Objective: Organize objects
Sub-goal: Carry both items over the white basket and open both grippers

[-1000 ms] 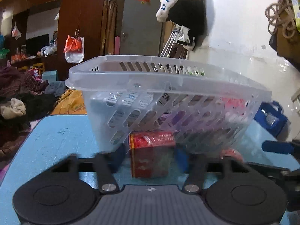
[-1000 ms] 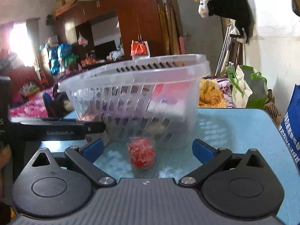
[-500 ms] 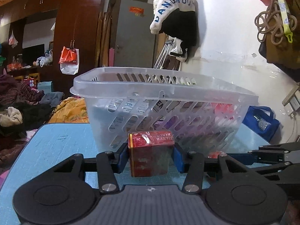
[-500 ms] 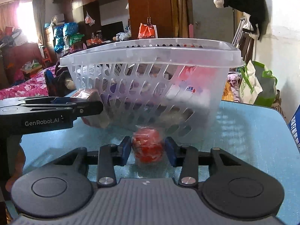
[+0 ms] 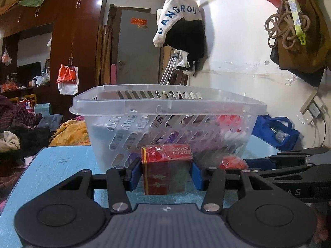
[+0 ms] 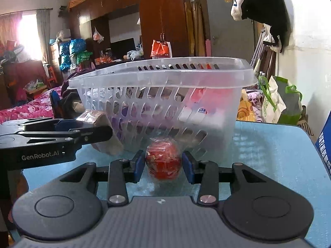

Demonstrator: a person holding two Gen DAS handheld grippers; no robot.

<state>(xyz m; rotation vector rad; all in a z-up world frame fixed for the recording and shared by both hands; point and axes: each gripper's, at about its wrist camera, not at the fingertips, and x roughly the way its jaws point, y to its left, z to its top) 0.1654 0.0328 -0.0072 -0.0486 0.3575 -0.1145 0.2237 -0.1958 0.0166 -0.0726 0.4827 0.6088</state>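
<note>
A clear slotted plastic basket (image 5: 165, 107) stands on the blue table (image 5: 51, 165) and holds several items. My left gripper (image 5: 167, 172) is shut on a red cigarette box (image 5: 165, 171), just in front of the basket's wall. My right gripper (image 6: 162, 164) is shut on a red round packet in clear wrap (image 6: 163, 160), also close to the basket (image 6: 161, 82). The right gripper and its red packet (image 5: 233, 163) show at the right of the left wrist view. The left gripper with the box (image 6: 99, 128) shows at the left of the right wrist view.
A blue bag (image 5: 275, 132) sits by the wall at the table's far right corner. Clothes hang on the wall (image 5: 182, 26). A green and white bag (image 6: 279, 101) stands behind the table. A bed with pink cover (image 6: 26, 109) lies to the left.
Both grippers closed: the left on the red cigarette box, the right on the red wrapped packet. Both objects have risen slightly against the basket.
</note>
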